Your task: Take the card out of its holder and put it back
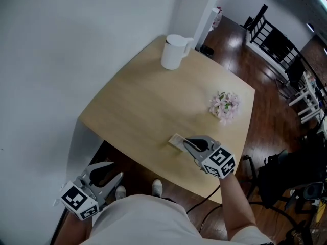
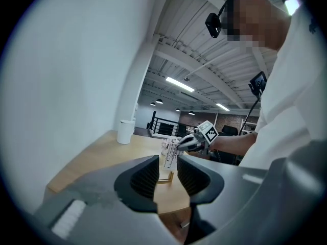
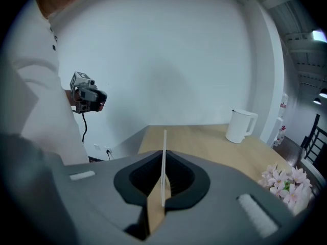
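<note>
My right gripper [image 1: 186, 143] is over the near edge of the wooden table [image 1: 138, 106], shut on a white card [image 1: 177, 140]. The right gripper view shows that card [image 3: 164, 147] edge-on, pinched between the two pads of the right gripper [image 3: 164, 163]. In the left gripper view the card [image 2: 170, 154] stands upright over a small brass holder [image 2: 166, 177]; whether it sits in the slot I cannot tell. My left gripper [image 1: 115, 170] hangs off the table's near left corner, open and empty, its jaws [image 2: 167, 168] framing the card from a distance.
A white jug [image 1: 174, 51] stands at the table's far edge. A bunch of pink flowers [image 1: 225, 106] lies right of centre. A white wall runs along the left. Chairs and dark furniture [image 1: 271, 40] stand on the wood floor to the right.
</note>
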A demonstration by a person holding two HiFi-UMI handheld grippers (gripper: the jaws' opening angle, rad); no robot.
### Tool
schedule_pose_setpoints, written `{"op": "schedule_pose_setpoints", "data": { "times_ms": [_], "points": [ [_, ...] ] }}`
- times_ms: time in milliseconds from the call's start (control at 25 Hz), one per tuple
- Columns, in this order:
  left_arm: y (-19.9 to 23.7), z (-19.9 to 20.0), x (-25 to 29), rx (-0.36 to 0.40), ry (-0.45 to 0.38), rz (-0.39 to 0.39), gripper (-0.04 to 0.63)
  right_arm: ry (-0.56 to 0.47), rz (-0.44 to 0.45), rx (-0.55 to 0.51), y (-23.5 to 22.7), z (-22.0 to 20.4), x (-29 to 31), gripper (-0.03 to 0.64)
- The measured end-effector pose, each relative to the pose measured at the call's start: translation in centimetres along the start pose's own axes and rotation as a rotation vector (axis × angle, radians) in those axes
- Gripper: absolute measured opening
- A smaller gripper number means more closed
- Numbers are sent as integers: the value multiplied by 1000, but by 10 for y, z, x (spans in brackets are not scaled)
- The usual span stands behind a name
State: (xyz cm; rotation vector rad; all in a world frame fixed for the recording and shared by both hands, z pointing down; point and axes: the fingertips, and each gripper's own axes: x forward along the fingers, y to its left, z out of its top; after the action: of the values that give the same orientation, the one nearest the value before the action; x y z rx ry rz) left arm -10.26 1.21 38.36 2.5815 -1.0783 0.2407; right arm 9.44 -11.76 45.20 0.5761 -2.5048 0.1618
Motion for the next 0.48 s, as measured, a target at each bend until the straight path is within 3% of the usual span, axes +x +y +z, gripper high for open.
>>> {"op": "schedule_pose_setpoints", "data": {
  "times_ms": [480],
  "points": [
    [37,-13,-67,42,13,-118,120,0,-3,47,148,38,16,21]
  ]
}}
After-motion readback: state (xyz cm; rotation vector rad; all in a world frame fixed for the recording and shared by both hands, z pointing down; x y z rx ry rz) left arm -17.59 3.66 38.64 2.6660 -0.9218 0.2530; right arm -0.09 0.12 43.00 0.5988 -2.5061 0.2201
